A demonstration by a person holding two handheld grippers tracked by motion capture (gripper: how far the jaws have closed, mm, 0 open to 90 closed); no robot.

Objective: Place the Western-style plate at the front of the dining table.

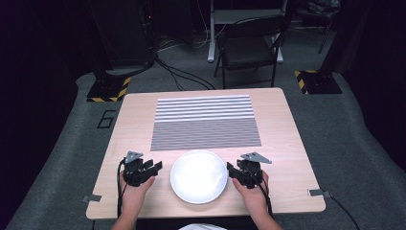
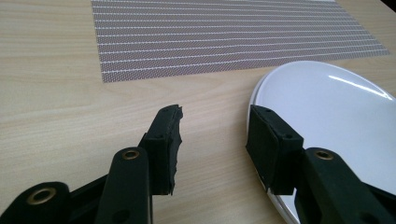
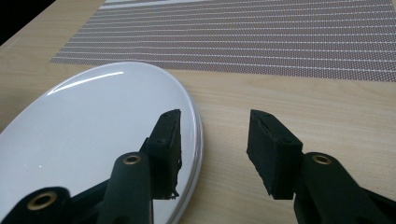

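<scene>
Flanking the white plate (image 1: pixel 199 176) at the table's (image 1: pixel 287 124) near edge, the left gripper (image 1: pixel 154 167) and right gripper (image 1: pixel 231 171) hover with jaws spread, each equally close to its rim.

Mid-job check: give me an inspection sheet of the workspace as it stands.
Surface: light wooden table, bare around the items.
Job's things: round glossy white plate near the front edge; grey striped woven placemat behind it, apart.
Clutter: nothing seen.
Grippers: left gripper and right gripper flank the plate, jaws open, one jaw of each over the rim.
Cables: black cable trails from the left gripper.
Surroundings: dark folding chair, grey carpet.
</scene>
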